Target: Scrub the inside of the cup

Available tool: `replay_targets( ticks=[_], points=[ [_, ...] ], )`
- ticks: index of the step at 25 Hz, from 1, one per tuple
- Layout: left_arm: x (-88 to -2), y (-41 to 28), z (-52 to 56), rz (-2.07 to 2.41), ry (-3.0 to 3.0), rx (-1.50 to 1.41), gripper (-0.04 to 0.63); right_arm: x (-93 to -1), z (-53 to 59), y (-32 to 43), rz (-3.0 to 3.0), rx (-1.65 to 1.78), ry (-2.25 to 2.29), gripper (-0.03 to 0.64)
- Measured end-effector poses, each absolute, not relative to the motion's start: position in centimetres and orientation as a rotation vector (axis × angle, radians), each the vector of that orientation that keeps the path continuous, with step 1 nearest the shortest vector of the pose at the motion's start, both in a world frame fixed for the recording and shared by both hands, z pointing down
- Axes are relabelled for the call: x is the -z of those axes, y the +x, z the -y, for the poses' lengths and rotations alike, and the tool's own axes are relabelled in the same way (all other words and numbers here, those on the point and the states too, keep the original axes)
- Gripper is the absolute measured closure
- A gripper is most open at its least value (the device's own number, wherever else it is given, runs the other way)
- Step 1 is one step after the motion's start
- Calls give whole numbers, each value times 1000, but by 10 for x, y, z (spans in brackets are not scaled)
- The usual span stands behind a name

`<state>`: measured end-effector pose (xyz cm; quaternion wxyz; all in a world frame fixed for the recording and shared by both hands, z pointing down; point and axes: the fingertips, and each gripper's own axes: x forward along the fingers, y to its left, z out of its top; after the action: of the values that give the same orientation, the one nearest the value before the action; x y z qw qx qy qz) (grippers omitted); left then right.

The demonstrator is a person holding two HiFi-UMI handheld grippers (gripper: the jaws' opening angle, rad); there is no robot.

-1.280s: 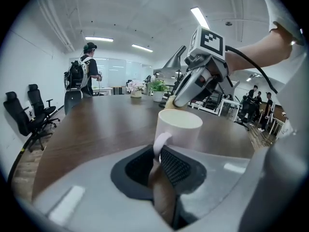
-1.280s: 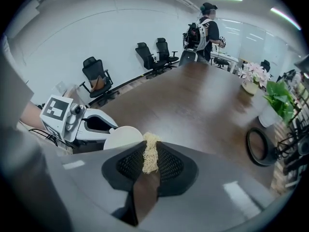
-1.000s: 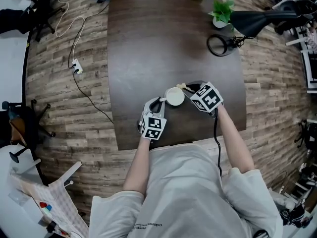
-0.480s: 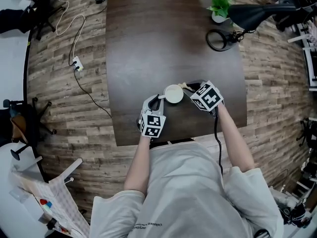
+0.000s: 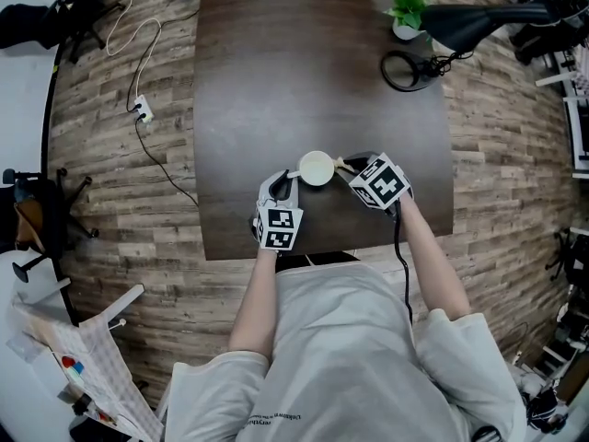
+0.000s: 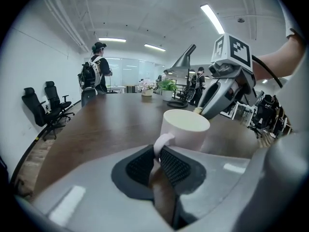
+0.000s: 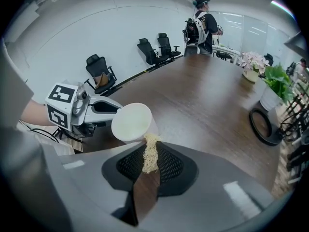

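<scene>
A white cup point(image 5: 316, 168) is held over the dark wooden table point(image 5: 313, 72), near its front edge. My left gripper point(image 5: 284, 187) is shut on the cup's handle point(image 6: 163, 143), and the cup point(image 6: 184, 128) stands just beyond its jaws. My right gripper point(image 5: 348, 168) is shut on a pale fibrous scrubber point(image 7: 150, 154), whose tip rests at the rim of the cup point(image 7: 132, 123). In the right gripper view the cup tilts its mouth toward me. The cup's inside looks plain white.
A black desk lamp point(image 5: 479, 24) with a ring base point(image 5: 405, 68) stands at the table's far right, beside a small green potted plant point(image 5: 408, 13). A power strip and cable point(image 5: 140, 110) lie on the wood floor to the left. Office chairs point(image 7: 157, 48) line the wall.
Both grippers and the cup have shifted slightly toward the left and farther from the table's front edge. The grips on handle and scrubber are unchanged.
</scene>
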<state>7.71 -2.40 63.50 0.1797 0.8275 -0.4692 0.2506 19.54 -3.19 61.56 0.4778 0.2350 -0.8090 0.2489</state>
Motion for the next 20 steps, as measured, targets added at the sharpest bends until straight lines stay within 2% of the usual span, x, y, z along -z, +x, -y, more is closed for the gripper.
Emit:
replay_targets(
  ticks=[20],
  points=[
    [-638, 84, 3, 1432, 2258, -707, 551, -623, 22, 194, 2018, -550, 490, 531]
  ],
)
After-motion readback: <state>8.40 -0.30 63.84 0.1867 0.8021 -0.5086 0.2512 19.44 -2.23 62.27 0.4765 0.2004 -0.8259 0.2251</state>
